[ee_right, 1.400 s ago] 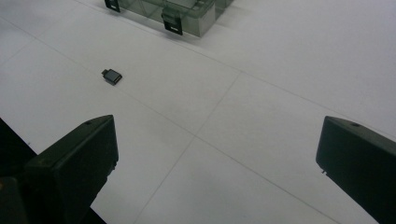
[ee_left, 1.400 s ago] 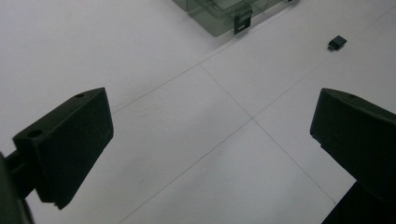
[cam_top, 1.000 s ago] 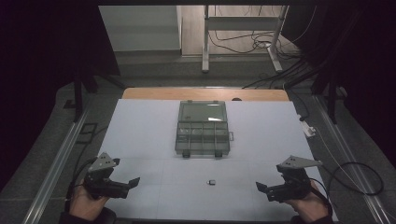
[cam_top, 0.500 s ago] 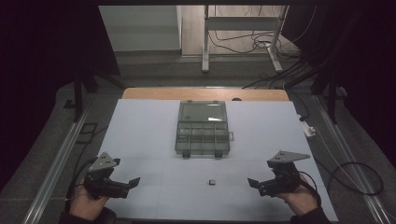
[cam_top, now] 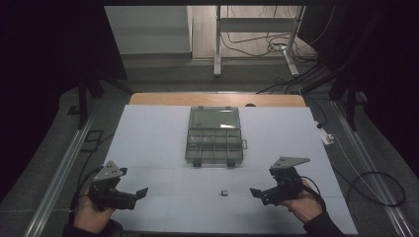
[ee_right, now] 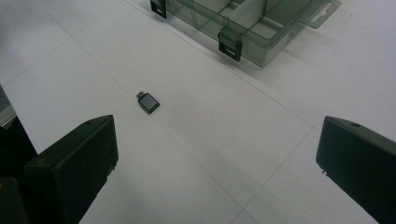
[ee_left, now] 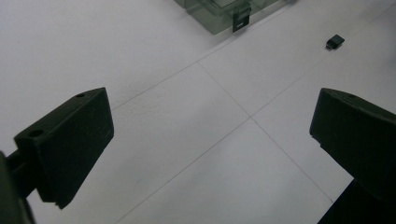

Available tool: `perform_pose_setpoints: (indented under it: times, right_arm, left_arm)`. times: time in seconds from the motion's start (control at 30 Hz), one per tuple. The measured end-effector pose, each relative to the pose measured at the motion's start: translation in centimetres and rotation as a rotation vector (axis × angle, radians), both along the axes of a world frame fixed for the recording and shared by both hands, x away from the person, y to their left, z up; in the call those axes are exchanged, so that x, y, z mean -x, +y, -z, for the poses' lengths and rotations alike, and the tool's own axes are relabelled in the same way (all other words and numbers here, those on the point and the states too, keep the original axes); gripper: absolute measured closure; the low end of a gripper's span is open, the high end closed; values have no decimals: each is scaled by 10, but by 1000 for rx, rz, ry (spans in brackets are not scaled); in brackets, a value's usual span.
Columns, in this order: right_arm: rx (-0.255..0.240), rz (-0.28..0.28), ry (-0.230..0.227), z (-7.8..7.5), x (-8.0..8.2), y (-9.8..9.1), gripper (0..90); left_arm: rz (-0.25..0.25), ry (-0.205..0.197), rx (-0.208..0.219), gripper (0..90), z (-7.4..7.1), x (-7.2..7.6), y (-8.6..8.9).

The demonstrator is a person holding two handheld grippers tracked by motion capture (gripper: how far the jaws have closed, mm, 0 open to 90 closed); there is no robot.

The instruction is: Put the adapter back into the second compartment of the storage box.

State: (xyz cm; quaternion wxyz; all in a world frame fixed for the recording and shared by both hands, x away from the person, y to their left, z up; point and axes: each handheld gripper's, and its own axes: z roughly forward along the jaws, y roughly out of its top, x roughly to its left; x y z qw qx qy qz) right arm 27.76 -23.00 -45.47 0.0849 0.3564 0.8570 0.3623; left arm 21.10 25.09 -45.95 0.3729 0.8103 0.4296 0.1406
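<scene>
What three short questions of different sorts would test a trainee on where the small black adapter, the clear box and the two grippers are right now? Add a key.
1. True or false: the small black adapter lies inside the clear compartment box.
2. Which is nearer the adapter: A, the left gripper; B, the right gripper?
3. Fill in: both grippers' jaws stand ____.

Key: 1 false, it lies on the white table in front of the box. 2 B. 3 open.

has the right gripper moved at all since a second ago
Yes. In the high view the right gripper has shifted left, toward the small black adapter on the white table, narrowing the gap. Its jaws stand open.
</scene>
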Motion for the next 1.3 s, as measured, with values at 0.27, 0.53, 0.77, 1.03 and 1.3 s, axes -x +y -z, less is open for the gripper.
perform_pose_setpoints:
  times: [0.27, 0.53, 0.77, 1.03, 1.3]
  right_arm:
    - [15, -32, -9, 3, -5, 15, 0]
    - [34, -83, -1, 6, -10, 28, 0]
    - [37, -93, 2, 9, -14, 41, 0]
    - [74, -108, 14, 13, -19, 56, 0]
    - [132, -145, 25, 20, -20, 70, 0]
  left_arm:
    - [1, -1, 1, 2, 0, 0, 0]
    - [2, 0, 2, 2, 0, 0, 0]
    - [3, 1, 5, 2, 0, 0, 1]
    - [4, 4, 8, 0, 0, -1, 1]
    - [4, 5, 8, 0, 0, 0, 1]
